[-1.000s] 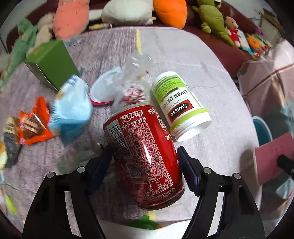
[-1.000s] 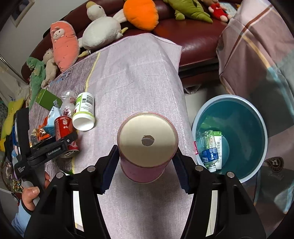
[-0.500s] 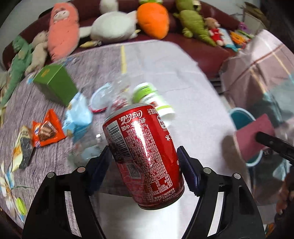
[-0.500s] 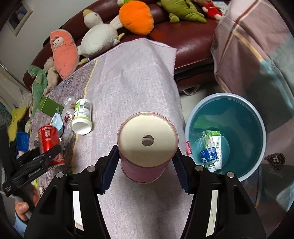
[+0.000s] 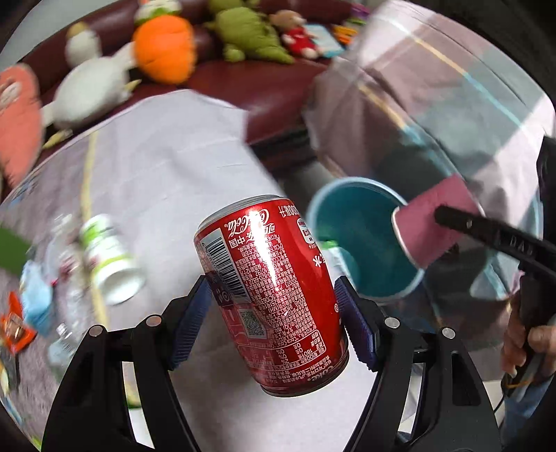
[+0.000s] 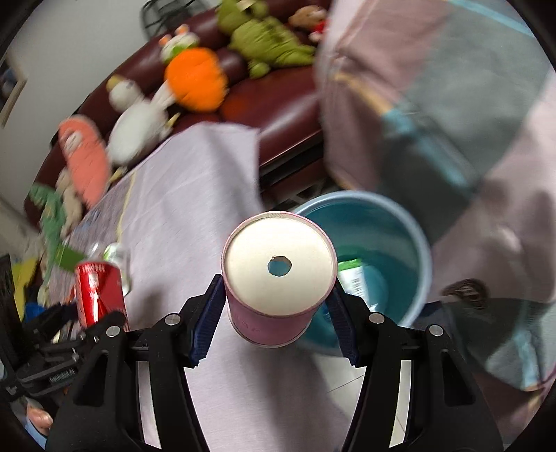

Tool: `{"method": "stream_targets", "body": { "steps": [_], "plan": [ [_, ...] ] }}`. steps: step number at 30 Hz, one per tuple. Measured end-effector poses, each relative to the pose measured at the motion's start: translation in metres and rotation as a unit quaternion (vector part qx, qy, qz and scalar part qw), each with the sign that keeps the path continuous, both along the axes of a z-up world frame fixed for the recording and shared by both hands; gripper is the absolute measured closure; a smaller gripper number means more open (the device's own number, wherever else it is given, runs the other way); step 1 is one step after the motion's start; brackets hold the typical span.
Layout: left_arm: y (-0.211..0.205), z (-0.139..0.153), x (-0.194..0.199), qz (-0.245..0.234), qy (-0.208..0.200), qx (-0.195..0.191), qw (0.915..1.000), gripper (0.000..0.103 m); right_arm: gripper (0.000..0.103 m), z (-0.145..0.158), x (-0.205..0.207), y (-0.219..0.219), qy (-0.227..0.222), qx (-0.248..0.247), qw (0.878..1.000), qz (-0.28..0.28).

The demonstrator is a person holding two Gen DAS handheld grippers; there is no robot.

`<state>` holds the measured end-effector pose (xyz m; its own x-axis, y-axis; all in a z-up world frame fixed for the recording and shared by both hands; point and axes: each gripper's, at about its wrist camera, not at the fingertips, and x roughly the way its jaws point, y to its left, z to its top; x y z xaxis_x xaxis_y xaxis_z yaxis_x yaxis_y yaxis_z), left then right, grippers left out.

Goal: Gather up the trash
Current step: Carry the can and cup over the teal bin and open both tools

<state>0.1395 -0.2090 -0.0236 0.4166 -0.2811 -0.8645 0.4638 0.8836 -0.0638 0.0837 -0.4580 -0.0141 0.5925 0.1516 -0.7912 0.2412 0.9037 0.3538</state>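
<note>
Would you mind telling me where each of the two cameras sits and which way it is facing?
Left wrist: rides the left gripper, looking along its fingers past the held red can toward the blue bin; the person's right hand shows.
Right wrist: rides the right gripper, looking past the held pink tube into the bin; the left gripper shows at lower left.
Shared: can, tube, bin, table, sofa toys.

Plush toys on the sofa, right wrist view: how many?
5 visible: pink carrot, white duck, orange pumpkin, green dinosaur, small bear. The image is blurred; more may sit at the far left.
</note>
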Motion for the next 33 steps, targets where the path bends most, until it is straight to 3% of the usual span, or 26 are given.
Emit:
{"method": "stream_targets", "body": {
  "steps": [6, 16, 24, 33],
  "plan": [
    [-0.061, -0.019, 0.009, -0.055, 0.017, 0.008, 0.9983, 0.03, 0.047, -0.014, -0.004, -0.05, 0.009, 0.009, 0.998, -0.055],
    [-0.121, -0.07, 0.029, -0.101, 0.062, 0.022, 0.9927, 0.03, 0.047, -0.03, 0.006, -0.075, 0.022, -0.004, 0.997, -0.077],
    [-0.14, -0.095, 0.032, -0.108, 0.08, 0.043, 0.9899, 0.024, 0.047, -0.037, 0.011, -0.079, 0.035, -0.012, 0.996, -0.081],
    [-0.124, -0.091, 0.033, -0.093, 0.074, 0.043, 0.992, 0.022, 0.047, -0.044, 0.017, -0.076, 0.044, -0.017, 0.996, -0.072]
  ]
}}
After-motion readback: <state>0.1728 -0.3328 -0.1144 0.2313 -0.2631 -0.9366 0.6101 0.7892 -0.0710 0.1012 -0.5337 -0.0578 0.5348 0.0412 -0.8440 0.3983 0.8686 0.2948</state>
